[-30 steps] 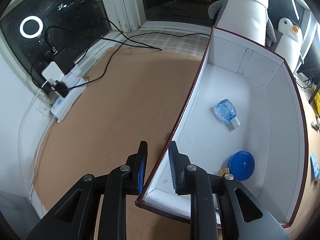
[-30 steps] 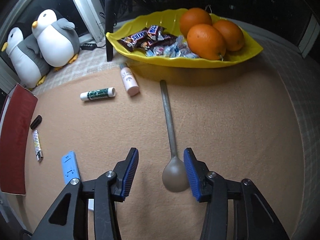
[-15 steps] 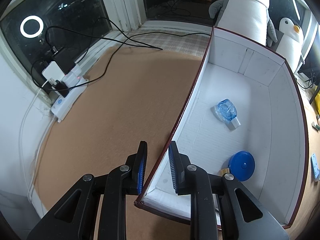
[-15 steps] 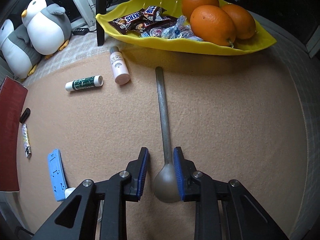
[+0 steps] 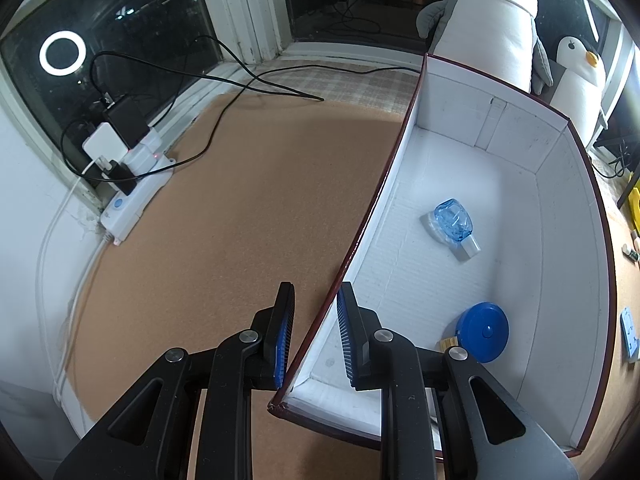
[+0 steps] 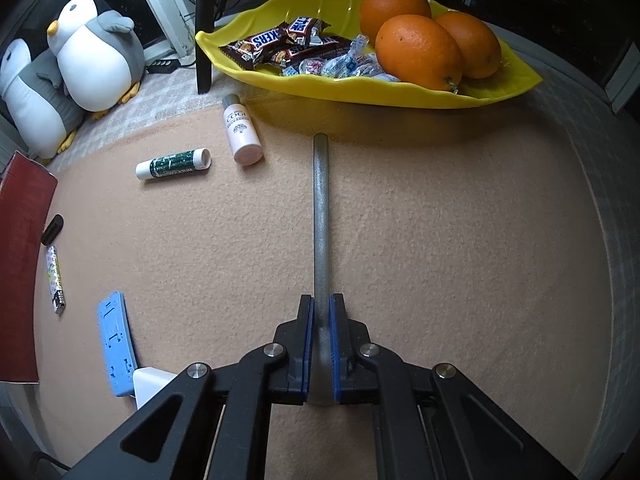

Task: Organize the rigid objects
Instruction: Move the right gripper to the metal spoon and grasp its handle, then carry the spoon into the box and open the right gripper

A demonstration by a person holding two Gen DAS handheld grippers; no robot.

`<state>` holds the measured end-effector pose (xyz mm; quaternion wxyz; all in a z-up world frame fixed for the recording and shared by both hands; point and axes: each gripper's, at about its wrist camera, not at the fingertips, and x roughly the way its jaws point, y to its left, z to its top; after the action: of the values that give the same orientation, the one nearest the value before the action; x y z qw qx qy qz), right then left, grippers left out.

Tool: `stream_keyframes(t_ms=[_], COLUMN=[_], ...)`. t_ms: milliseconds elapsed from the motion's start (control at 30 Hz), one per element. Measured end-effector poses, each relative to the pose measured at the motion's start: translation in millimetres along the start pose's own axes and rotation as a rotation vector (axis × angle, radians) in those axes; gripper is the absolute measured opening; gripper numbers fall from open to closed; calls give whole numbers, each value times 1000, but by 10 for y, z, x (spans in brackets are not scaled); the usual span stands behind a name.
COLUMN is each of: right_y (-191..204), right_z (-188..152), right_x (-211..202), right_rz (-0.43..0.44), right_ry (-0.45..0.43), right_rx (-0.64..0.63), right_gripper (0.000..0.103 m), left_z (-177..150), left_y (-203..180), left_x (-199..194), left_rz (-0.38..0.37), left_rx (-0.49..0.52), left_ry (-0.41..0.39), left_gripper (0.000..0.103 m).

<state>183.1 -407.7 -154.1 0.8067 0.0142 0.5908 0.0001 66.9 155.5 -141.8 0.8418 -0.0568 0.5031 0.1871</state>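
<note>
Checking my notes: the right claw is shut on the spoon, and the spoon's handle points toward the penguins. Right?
Not quite. The right claw is shut on the spoon, but the handle points toward the yellow dish, as the right wrist view shows.

"SNICKERS" on candy bars (image 6: 256, 46)

Even indoor light, sharp, fisheye-warped edges
</note>
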Motion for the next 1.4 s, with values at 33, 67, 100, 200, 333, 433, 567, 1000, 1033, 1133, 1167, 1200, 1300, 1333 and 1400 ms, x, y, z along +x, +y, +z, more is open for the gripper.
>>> stream_keyframes(t_ms=[33, 67, 100, 200, 333, 433, 567, 1000, 1033, 1133, 1167, 1200, 1300, 1333, 1400], right_y=[-1, 15, 34, 122, 374, 627, 1075, 2631, 2754, 3093, 3214, 3309, 3610, 3697, 3846], right_z=[7, -1, -3, -18, -58, -60, -25, 11, 3, -32, -44, -57, -83, -92, -111], right_x=[-15, -53, -86, -201, -420, -579, -817, -1249, -1247, -1288, -1296, -1306, -1280, -1257, -1197], right_rz=[1, 4, 5, 15, 36, 60, 109, 338, 349, 383, 397, 408, 437, 445, 462], right_ry=[-4, -11, -18, -38, -75, -107, -156, -233, -236, -237, -235, -233, -221, -215, -193], right_rx=[-2, -2, -3, -16, -65, -108, -184, -380, -394, -434, -446, -454, -476, -479, -477], right_gripper=[7, 7, 7, 7, 7, 7, 7, 7, 7, 7, 7, 7, 7, 7, 7], left_z=[0, -1, 0, -4, -13, -20, -33, -51, -53, -67, -67, -69, -69, -70, -71], left_y=[0, 3, 2, 14, 29, 45, 61, 109, 111, 118, 121, 123, 120, 122, 125], left_x=[2, 7, 5, 16, 27, 26, 24, 30, 29, 26, 28, 28, 30, 31, 31], left_rz=[0, -1, -2, -9, -19, -29, -43, -87, -90, -96, -97, -99, -102, -104, -108], left_rx=[0, 0, -1, -4, -9, -13, -17, -30, -28, -27, -28, -29, -30, -30, -31], left_ry=[0, 1, 0, 0, -3, -6, -13, -32, -34, -41, -43, -44, -47, -48, -50], left_gripper=[20, 20, 20, 20, 20, 20, 20, 17, 17, 17, 17, 17, 17, 17, 17])
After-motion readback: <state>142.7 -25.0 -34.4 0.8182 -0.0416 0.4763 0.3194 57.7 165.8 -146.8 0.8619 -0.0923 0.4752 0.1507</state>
